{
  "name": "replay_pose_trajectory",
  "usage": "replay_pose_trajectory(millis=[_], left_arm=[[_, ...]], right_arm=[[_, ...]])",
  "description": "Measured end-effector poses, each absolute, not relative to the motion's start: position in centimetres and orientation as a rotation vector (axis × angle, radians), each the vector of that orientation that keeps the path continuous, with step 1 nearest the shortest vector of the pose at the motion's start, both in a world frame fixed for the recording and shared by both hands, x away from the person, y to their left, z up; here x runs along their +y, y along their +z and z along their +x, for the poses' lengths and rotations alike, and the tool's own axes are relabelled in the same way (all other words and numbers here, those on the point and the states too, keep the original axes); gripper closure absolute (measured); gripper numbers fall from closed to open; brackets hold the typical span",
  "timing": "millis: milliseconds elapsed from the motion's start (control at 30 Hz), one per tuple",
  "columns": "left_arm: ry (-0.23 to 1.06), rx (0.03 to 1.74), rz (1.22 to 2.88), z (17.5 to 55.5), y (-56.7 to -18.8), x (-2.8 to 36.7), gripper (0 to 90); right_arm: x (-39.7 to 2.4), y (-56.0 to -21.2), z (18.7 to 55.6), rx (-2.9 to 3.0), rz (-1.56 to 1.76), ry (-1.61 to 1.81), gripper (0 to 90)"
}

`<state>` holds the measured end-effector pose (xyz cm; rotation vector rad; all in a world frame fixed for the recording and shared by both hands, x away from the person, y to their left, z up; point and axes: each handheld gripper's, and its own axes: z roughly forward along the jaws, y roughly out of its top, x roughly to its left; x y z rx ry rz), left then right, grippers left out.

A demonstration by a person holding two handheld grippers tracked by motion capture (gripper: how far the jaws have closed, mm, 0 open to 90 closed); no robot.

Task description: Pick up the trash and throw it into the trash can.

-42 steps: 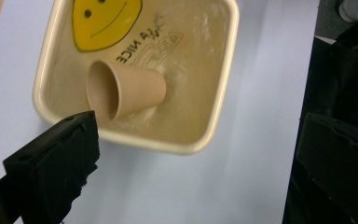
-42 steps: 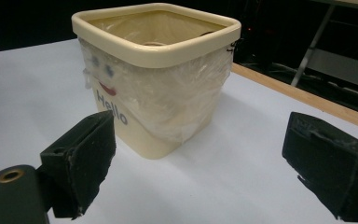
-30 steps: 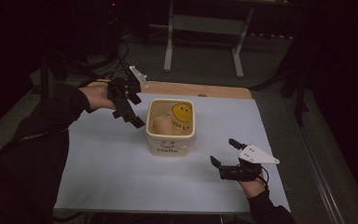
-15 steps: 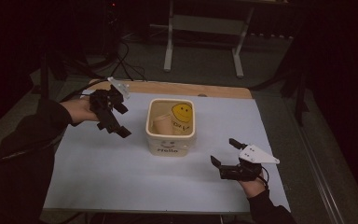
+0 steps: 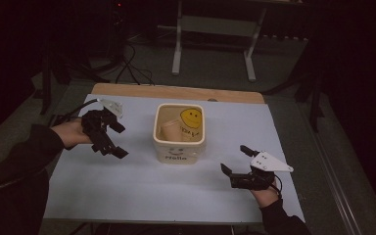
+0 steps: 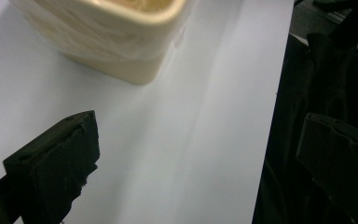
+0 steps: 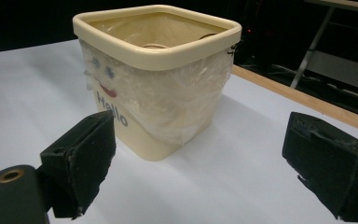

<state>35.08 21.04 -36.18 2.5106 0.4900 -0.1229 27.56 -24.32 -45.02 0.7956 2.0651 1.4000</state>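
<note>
A cream square bin (image 5: 178, 147) printed "Hello" stands mid-table, lined with clear plastic; a tan cup-like thing (image 5: 172, 132) and a yellow smiley (image 5: 192, 117) lie inside. My left gripper (image 5: 119, 141) hovers left of the bin, open, with nothing between its jaws. In the left gripper view the gripper (image 6: 196, 158) looks down at the white sheet, with the bin (image 6: 112, 42) at the top. My right gripper (image 5: 235, 159) rests open near the front right, aimed at the bin. In the right gripper view the gripper (image 7: 205, 158) frames the bin (image 7: 158, 79), a short way off.
A white sheet (image 5: 176, 191) covers the table, with a wooden edge (image 5: 176, 92) bare at the back. Beyond it stand metal stand legs (image 5: 178, 49), and cables (image 5: 127, 63) lie on the floor. The person's dark sleeve (image 5: 19, 156) comes in from the left.
My left gripper has drawn away from the bin's left rim, moving left and toward the near side. The right gripper has stayed put.
</note>
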Motion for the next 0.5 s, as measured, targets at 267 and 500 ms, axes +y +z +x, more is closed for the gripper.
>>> replay_pose_trajectory(millis=[267,500], left_arm=[[-0.131,0.468,2.492,33.4,-38.2,21.5,0.3],[-0.135,0.489,2.426,31.7,-40.1,21.9,0.4]], right_arm=[[-24.3,-45.1,27.6,2.067,0.794,1.398,9.5],[-24.2,-45.1,27.6,2.071,0.794,1.394,9.5]])
